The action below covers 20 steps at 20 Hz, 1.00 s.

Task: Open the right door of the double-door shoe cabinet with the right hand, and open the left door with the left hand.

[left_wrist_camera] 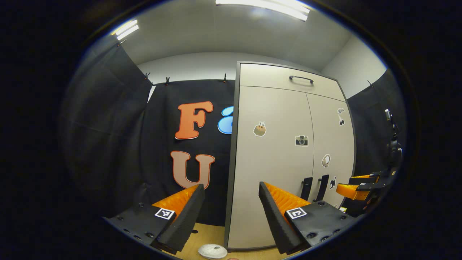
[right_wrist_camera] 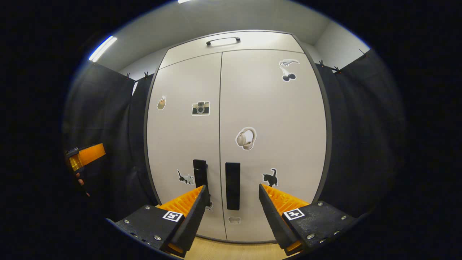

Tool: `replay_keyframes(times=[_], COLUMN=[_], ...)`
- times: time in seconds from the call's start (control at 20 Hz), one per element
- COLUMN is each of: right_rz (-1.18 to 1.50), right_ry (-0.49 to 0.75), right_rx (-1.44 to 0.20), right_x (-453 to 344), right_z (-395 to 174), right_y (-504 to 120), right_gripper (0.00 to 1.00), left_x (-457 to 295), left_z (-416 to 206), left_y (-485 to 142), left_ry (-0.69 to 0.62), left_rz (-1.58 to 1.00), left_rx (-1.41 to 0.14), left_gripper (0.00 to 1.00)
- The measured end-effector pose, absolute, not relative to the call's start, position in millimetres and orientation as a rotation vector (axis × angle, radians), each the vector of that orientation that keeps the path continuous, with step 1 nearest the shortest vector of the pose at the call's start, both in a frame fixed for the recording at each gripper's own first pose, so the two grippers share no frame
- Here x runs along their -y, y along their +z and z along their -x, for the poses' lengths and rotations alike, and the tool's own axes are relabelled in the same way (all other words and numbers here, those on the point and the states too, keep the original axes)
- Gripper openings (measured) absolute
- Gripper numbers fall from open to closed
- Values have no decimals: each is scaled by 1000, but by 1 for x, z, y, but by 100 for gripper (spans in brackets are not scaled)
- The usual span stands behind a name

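Observation:
The pale shoe cabinet has both doors closed. In the right gripper view its right door (right_wrist_camera: 274, 126) and left door (right_wrist_camera: 184, 144) meet at a central seam, with the dark right handle (right_wrist_camera: 232, 202) and left handle (right_wrist_camera: 200, 171) on either side of it. My right gripper (right_wrist_camera: 232, 187) is open and faces the right handle, a little short of it. My left gripper (left_wrist_camera: 231, 186) is open too, off the cabinet's left edge, well left of the two handles (left_wrist_camera: 306, 187). The right gripper (left_wrist_camera: 355, 184) also shows at the far right of the left gripper view. The left gripper (right_wrist_camera: 85, 155) shows at the right gripper view's left edge.
A top panel with a bar handle (right_wrist_camera: 223, 40) sits above the doors. Black cloth walls stand close on both sides of the cabinet. The floor is light wood (left_wrist_camera: 216, 234), with a small white round object (left_wrist_camera: 213, 251) lying on it near the cabinet's left corner.

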State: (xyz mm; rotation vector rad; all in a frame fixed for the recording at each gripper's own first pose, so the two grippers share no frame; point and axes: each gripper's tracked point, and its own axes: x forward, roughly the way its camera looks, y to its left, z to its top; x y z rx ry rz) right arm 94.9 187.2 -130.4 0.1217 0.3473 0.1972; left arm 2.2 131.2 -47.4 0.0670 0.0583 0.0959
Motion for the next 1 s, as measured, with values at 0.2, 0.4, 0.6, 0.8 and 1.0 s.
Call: replay_keyframes(times=[0.2,0.4,0.6,0.8,1.0], right_rz=[-112,-166,-165,-184,-198], right_ry=[143,132,94,79,50], right_rx=[-427,-521,-535,-551,-517], right_x=[-187,-198,-196,-203,-205], right_z=[-128,-138,-157,-165,-165], right_y=[-166,-192,-206,-214,-213], right_gripper=[78,70,66,48,36], left_x=[-156,-164,-162,-158,-151], left_z=[0,3,6,9,15], left_y=[-60,-66,-68,-74,-85], left_ry=[116,109,103,99,101], left_rz=[-60,-48,-56,-55,-51], left_rx=[-85,-93,-95,-117,-151], left_gripper=[94,95,96,96,96])
